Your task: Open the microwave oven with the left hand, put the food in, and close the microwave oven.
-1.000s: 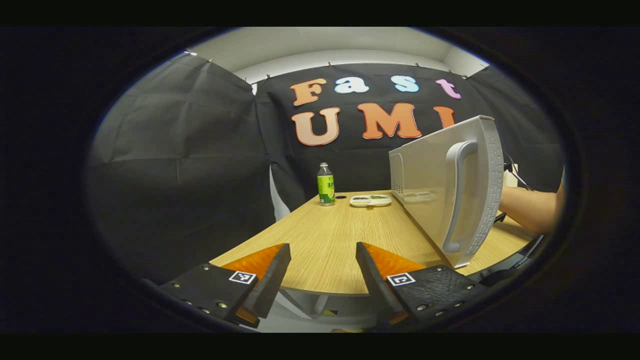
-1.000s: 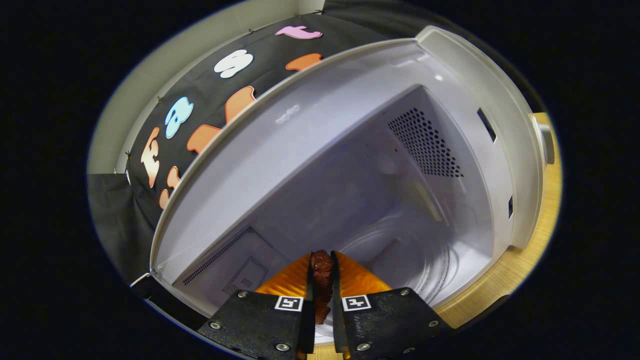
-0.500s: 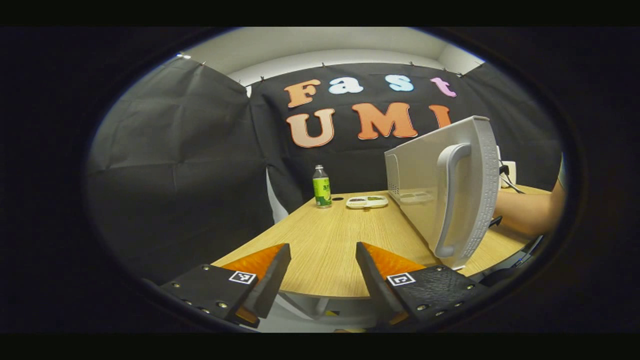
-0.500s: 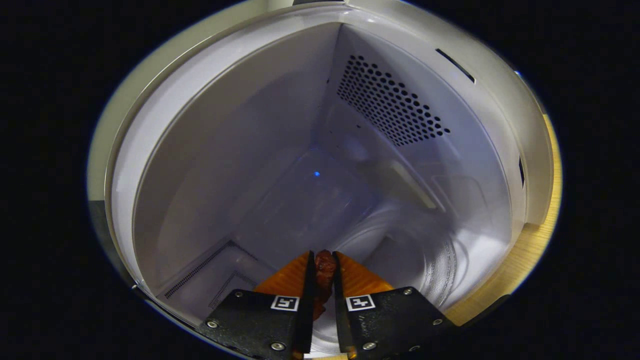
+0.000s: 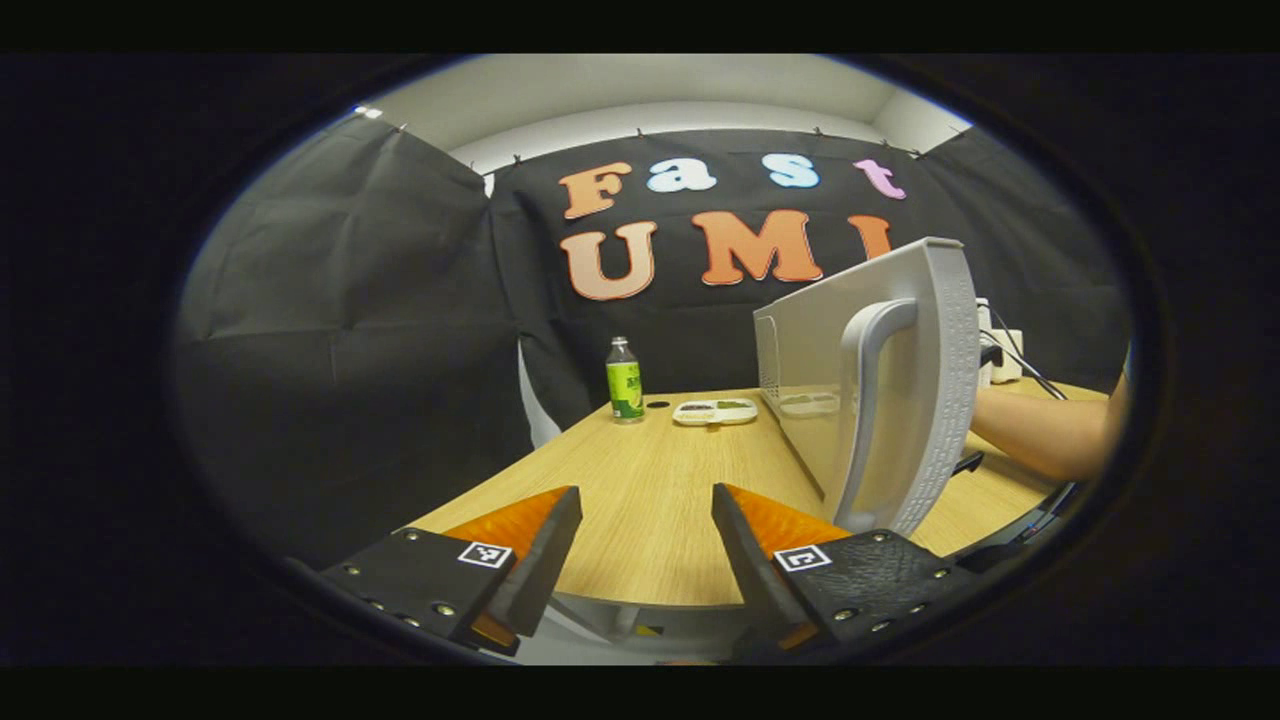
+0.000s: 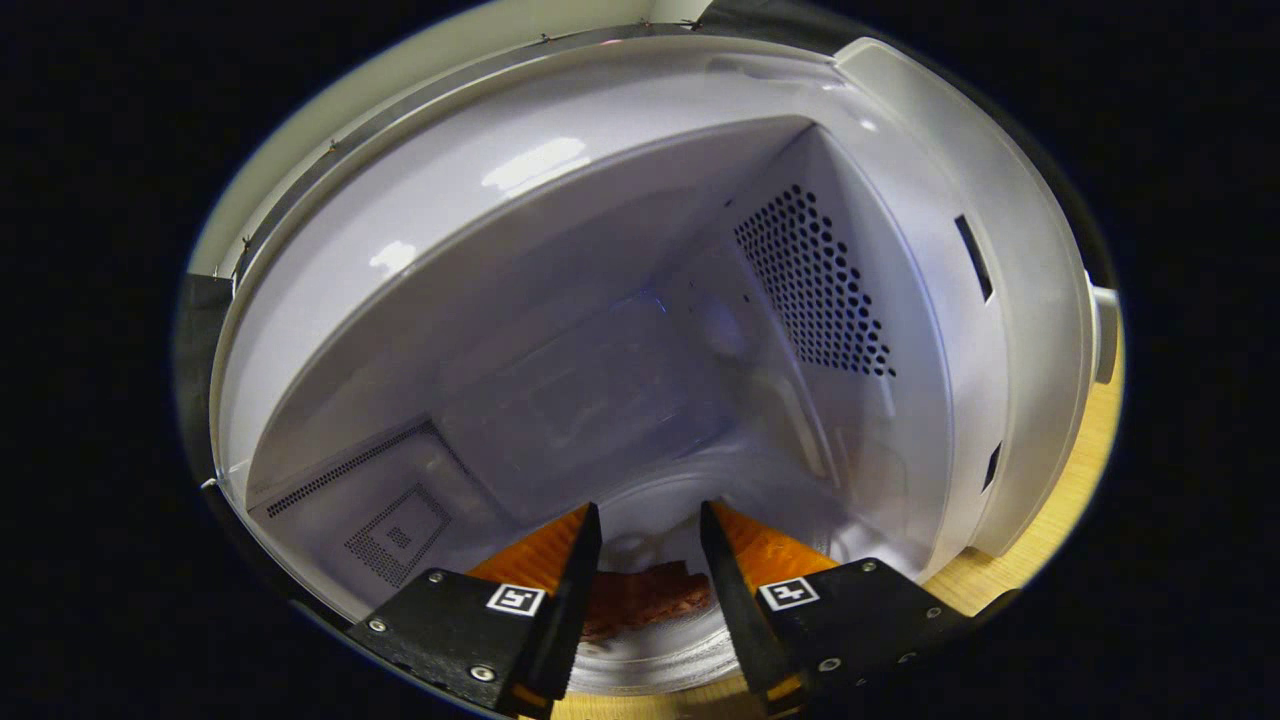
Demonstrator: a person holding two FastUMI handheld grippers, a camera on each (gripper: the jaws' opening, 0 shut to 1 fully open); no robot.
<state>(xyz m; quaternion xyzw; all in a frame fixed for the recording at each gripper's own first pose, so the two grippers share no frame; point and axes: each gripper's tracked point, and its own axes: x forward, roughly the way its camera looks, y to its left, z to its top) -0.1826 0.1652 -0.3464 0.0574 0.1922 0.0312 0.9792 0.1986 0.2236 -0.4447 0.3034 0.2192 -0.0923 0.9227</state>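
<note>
while the food [image 6: 645, 598] lies inside the microwave [image 6: 640, 330], both the right gripper [image 6: 650, 530] and left gripper [image 5: 645, 520] gape wide; the bottle [image 5: 624, 381] label is unreadable.

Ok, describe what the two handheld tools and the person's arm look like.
Both tools share one build: the left tool and right tool each have two wedge-shaped fingers tapering forward, mounted on black textured blocks with small metal screws. Each block carries a square black-and-white marker. In the left gripper view a bare forearm reaches behind the open microwave door; no sleeve is visible on it.
</note>
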